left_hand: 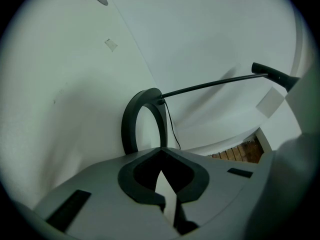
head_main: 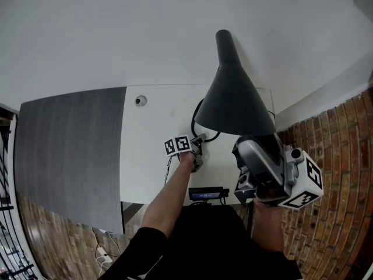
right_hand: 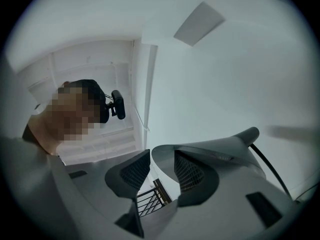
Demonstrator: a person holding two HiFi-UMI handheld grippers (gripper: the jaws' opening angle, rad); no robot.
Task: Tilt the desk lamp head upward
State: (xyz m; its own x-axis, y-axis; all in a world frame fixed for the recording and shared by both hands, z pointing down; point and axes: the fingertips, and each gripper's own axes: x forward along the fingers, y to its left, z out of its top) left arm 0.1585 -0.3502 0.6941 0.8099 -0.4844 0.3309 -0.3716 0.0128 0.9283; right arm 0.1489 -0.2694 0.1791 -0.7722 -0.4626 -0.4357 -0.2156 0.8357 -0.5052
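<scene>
The desk lamp's dark cone head (head_main: 233,98) hangs over the white desk (head_main: 148,168), its stem pointing away from me. My right gripper (head_main: 260,156) sits under the shade's near-right rim. In the right gripper view the grey lamp head (right_hand: 220,151) has its rim between the mesh pads (right_hand: 130,171), and the right gripper (right_hand: 161,156) is shut on it. My left gripper (head_main: 197,149) rests low by the lamp's foot. In the left gripper view its jaws meet at the tips with nothing between them, the left gripper (left_hand: 161,151) just short of the ring base (left_hand: 142,121). The thin lamp arm (left_hand: 215,84) runs off to the right.
A large grey panel (head_main: 70,150) covers the desk's left part. A small round grommet (head_main: 140,101) sits near the back. A black box with a lit display (head_main: 205,195) hangs at the front edge. A brick wall (head_main: 344,185) stands at the right. The lamp's cable (head_main: 195,121) loops by the base.
</scene>
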